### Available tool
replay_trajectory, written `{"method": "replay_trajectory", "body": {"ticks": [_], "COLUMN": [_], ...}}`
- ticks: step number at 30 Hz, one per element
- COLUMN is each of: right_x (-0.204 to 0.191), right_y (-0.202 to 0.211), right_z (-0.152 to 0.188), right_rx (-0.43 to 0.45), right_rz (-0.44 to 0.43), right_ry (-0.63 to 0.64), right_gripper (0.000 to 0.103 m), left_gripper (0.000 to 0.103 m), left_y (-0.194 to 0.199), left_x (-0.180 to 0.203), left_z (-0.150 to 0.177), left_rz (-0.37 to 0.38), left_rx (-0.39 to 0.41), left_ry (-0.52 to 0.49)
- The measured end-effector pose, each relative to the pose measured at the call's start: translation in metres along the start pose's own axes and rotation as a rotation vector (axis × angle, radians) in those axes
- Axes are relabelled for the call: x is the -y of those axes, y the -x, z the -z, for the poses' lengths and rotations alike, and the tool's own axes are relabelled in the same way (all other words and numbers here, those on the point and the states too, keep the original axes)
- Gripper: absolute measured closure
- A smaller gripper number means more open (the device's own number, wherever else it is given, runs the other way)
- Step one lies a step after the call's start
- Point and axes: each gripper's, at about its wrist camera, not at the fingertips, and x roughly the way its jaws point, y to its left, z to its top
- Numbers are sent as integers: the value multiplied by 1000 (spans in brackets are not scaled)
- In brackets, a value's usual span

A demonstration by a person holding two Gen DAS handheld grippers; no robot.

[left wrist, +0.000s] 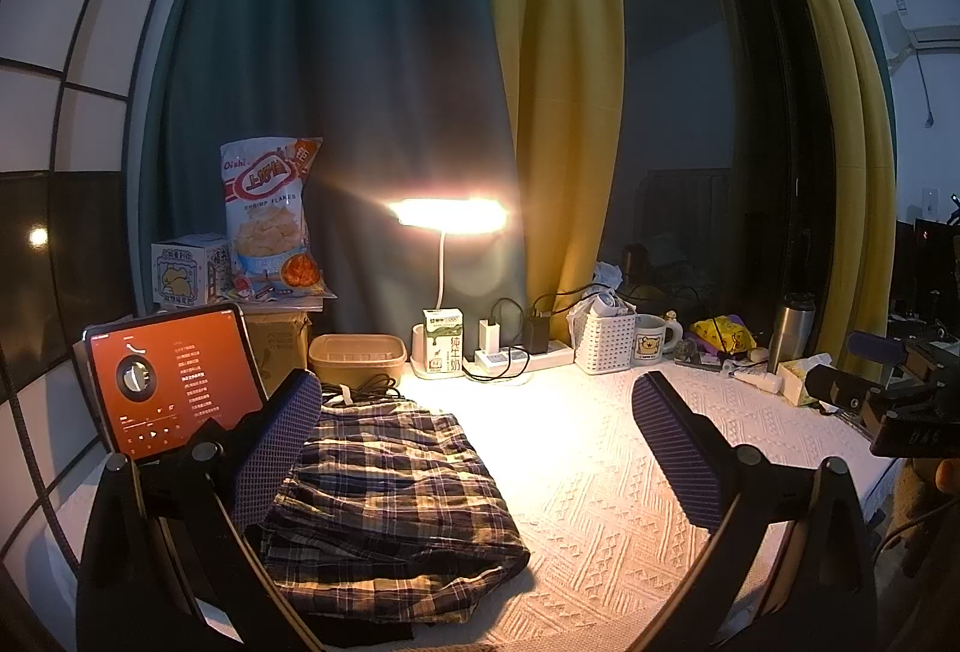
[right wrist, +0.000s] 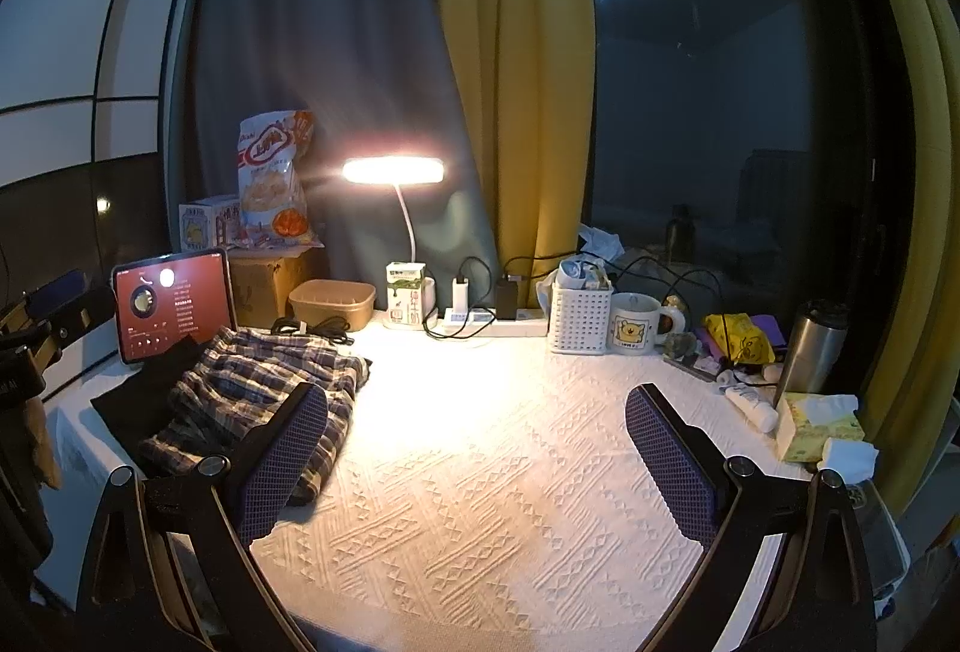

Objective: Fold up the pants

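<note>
On the far left of the desk, a tablet (left wrist: pixel 171 382) leans upright against a cardboard box, likely propped there so its screen faces the person while staying off the work surface. Just in front of it lie the plaid pants (left wrist: pixel 384 502), already folded into a compact stack on a dark cloth at the left edge of the white textured tablecloth (left wrist: pixel 600 472). That placement looks like a finished pile set aside, leaving the lit middle free. The left gripper (left wrist: pixel 480 448) hangs above the pants with its jaws spread wide and nothing between them, one finger overlapping the fabric only in view. Behind, a desk lamp (right wrist: pixel 393 170) lights the centre. Further right, the right gripper (right wrist: pixel 477 460) is likewise released and empty over bare cloth. Clutter, including a white basket (right wrist: pixel 579 319) and a mug (right wrist: pixel 636 331), is pushed to the back right, probably for folding room.
</note>
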Motion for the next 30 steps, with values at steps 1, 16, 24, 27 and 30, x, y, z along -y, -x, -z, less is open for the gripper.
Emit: {"method": "replay_trajectory", "body": {"ticks": [1, 16, 24, 27, 30], "right_x": [0, 1, 0, -1, -1], "right_y": [0, -1, 0, -1, -1], "right_z": [0, 0, 3, 4, 8], "right_rx": [0, -3, -5, -8, -12], "right_rz": [-1, -3, -4, -6, -8], "right_ry": [0, 1, 3, 3, 5], "right_gripper": [3, 3, 3, 3, 3], "left_gripper": [1, 1, 1, 1, 1], "left_y": [0, 0, -2, -3, -3], "left_x": [0, -1, -1, -2, -2], "left_z": [0, 1, 1, 2, 2], "left_rz": [-1, 2, 6, 6, 7], "left_rx": [0, -7, -11, -16, -15], "left_ry": [0, 2, 3, 3, 2]}}
